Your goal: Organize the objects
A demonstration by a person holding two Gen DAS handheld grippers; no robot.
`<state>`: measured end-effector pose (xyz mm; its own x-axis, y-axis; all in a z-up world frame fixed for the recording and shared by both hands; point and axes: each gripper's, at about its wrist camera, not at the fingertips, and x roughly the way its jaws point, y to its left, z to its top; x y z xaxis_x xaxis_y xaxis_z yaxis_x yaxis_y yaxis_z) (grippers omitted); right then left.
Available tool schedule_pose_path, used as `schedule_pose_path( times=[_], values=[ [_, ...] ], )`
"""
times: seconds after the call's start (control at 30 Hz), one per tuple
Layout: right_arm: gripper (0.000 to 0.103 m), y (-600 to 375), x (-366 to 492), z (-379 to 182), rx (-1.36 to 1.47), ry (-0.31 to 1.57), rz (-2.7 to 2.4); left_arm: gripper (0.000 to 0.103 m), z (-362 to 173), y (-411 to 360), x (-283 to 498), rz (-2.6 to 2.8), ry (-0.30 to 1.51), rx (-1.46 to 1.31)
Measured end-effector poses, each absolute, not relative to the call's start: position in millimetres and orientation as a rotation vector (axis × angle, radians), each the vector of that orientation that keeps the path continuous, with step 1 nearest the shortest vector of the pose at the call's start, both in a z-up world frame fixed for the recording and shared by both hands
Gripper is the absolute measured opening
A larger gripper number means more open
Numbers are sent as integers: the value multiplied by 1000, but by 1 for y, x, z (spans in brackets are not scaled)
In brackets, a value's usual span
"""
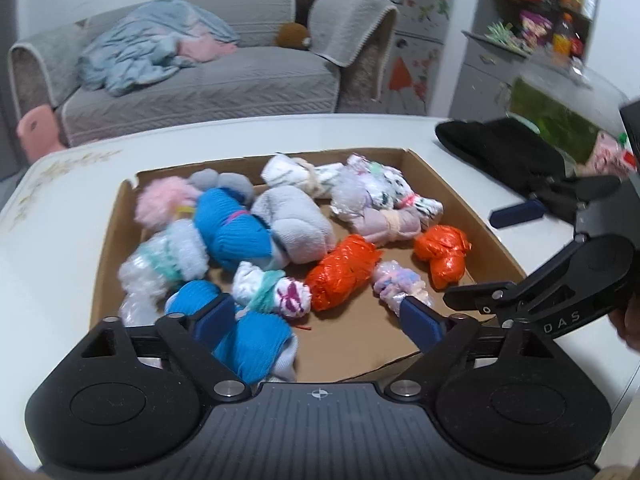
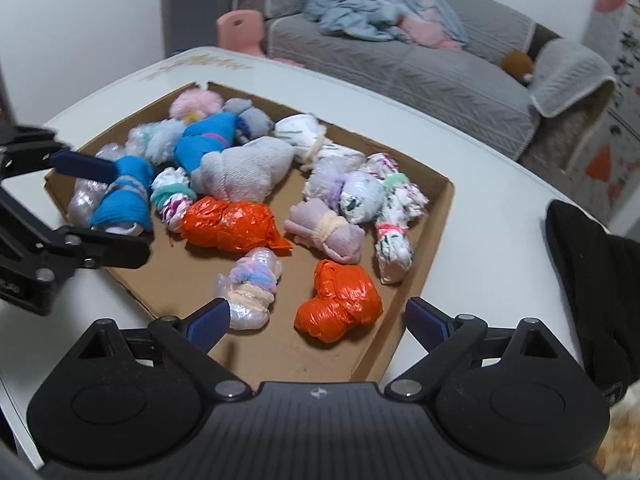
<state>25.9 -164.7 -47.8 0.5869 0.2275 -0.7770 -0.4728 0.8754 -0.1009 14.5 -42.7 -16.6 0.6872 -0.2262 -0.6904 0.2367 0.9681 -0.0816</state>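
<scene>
A shallow cardboard tray on a white table holds several tied bundles of socks and plastic bags: two orange plastic bundles, blue sock rolls, a grey sock roll and white and pink ones. My left gripper is open, hovering over the tray's near edge above a blue sock roll. My right gripper is open above the second orange bundle. Each gripper shows in the other's view.
A black cloth lies on the table right of the tray. The white table ends near a grey sofa with a blue blanket. A pink stool and a cluttered shelf stand beyond.
</scene>
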Motion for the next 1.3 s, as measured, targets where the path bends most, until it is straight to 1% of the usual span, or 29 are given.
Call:
schedule_pose_path(
  times=[0.07,0.2,0.5,0.67,0.93,1.1,1.3],
  values=[
    [98,-166,23,-44,-293,849,387,103,-14,-41,9,-231,750,4],
    [102,-170,16,-37,-272,835,338,102,-8,-35,-1,-201,733,-18],
    [102,-168,-2,-25,-224,819,307,102,2,-27,-20,-137,704,-47],
    [102,-154,-9,-20,-153,807,324,102,2,-21,-24,-104,721,-65],
    [102,-135,-7,-24,-40,806,284,103,2,-9,-30,-37,723,-78],
    [102,-128,-7,-26,-29,793,243,103,1,3,-24,-5,763,-115],
    [102,-126,-5,-28,-8,790,218,103,3,17,-23,23,744,-147]
  ],
)
